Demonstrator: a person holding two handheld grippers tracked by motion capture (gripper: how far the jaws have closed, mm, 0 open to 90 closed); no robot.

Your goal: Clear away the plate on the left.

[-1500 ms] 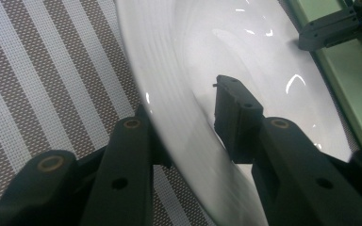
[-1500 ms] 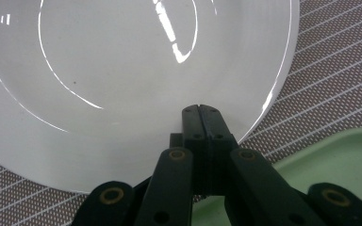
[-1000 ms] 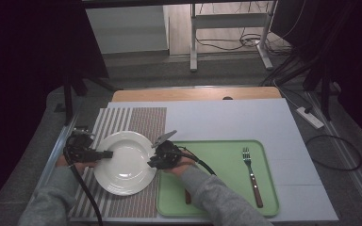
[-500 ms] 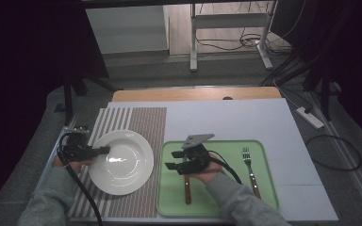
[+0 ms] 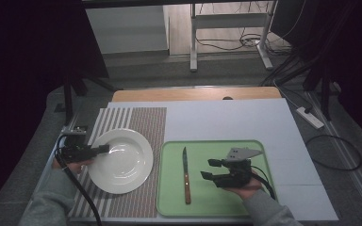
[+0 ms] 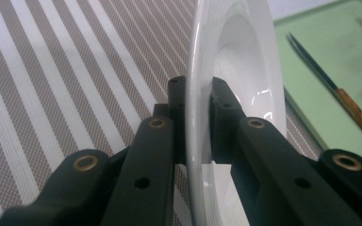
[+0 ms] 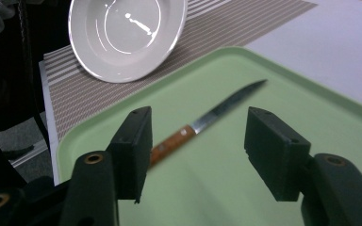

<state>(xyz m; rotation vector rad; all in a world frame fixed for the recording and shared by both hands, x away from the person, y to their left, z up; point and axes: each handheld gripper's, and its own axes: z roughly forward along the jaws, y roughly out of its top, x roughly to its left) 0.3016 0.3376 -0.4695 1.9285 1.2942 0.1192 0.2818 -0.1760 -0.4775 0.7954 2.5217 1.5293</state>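
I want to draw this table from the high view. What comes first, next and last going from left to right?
left gripper → white plate on the striped placemat → wooden-handled knife on the green tray → right gripper

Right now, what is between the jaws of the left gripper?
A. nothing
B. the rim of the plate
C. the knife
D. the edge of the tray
B: in the left gripper view the left gripper is clamped on the rim of the plate, while the knife lies on the tray.
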